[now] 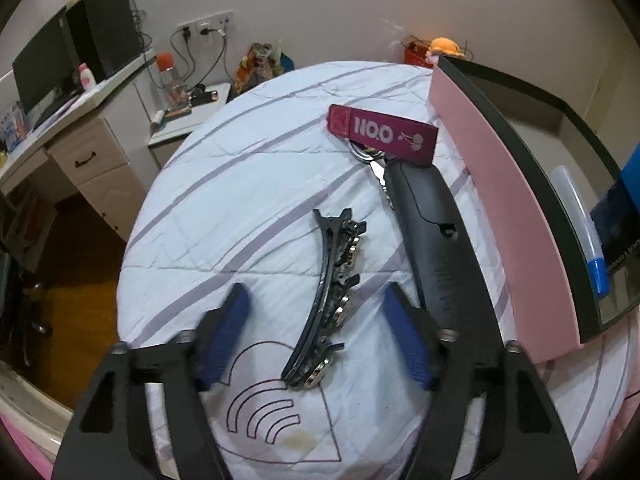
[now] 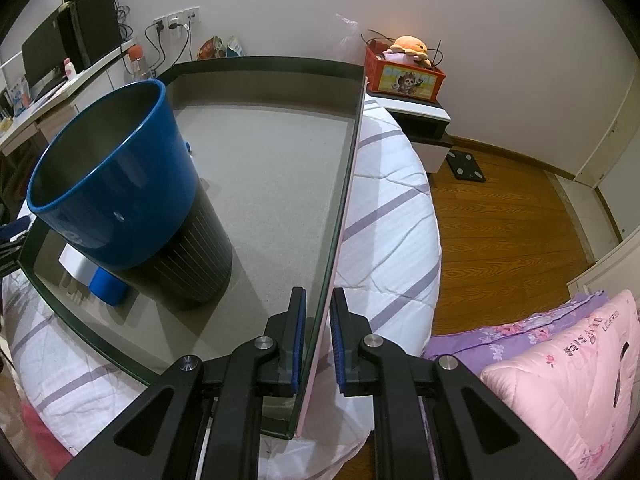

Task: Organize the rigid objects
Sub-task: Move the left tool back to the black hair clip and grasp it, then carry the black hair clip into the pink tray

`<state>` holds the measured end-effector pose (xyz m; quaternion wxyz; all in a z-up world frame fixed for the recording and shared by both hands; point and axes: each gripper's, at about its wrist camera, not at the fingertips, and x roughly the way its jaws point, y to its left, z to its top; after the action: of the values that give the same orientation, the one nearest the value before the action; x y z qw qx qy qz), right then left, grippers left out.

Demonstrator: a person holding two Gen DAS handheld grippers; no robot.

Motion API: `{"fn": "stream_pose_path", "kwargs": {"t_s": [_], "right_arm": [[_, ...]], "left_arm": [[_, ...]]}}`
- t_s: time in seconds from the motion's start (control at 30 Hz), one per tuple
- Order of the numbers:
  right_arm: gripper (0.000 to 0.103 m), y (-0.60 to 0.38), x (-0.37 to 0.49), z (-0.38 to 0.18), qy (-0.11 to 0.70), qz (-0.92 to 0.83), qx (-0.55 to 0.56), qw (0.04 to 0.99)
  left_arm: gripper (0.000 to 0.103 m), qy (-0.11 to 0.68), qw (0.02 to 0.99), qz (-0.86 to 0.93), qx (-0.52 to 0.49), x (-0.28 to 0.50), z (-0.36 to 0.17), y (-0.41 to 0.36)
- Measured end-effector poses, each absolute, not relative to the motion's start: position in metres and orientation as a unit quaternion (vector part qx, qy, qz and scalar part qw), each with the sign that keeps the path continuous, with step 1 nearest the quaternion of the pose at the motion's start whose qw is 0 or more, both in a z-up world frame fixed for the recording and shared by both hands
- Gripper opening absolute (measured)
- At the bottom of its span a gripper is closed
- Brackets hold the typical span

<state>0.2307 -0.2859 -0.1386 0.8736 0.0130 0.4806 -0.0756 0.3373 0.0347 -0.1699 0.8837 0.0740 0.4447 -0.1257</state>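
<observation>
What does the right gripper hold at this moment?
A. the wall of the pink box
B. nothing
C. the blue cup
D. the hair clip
A: the right gripper is closed on the side wall of the pink box, while the blue cup stands untouched inside it.
</observation>
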Motion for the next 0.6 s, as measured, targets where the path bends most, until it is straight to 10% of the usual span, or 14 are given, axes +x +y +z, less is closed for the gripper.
{"fn": "stream_pose_path", "kwargs": {"t_s": [0.13, 0.6], "right_arm": [[0.012, -0.286, 0.231, -0.139, 0.482, -0.075, 0.014, 0.873], [0.012, -0.286, 0.232, -0.138, 0.486, -0.076, 0.008, 0.870]], "left_arm": [[0.017, 0.446, 0.879, -0.158, 0.060, 0.334, -0.165, 0.036], [0.017, 0.403, 0.897, -0.178, 0.027, 0.300, -0.125, 0.037]]}}
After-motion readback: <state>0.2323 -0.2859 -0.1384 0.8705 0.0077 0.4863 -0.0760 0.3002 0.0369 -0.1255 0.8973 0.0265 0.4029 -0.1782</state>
